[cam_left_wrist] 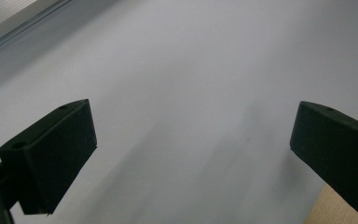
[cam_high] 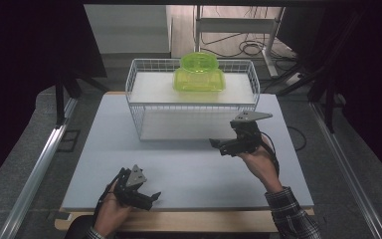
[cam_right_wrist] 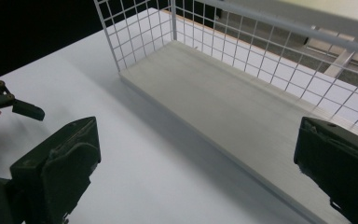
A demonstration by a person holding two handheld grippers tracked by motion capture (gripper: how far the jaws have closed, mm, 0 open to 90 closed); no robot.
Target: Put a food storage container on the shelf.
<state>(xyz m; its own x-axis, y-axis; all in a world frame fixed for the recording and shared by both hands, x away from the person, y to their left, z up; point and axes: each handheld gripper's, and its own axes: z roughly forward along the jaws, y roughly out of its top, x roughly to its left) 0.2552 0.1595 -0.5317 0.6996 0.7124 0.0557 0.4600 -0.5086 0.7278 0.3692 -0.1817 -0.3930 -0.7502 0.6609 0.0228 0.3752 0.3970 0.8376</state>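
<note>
Dark surroundings frame a pale table bearing a white wire rack, with a green plastic box on its upper shelf. Both the left gripper and right gripper hold their jaws apart, empty. Likely light, rigid, slippery, the box looks best gripped at its rim.

High view hangs above the near edge, facing twelve o'clock down over the table. Left gripper view skims close over bare tabletop. Right gripper view, higher, faces the wire rack at one o'clock; both it and the high view share that rack.
</note>
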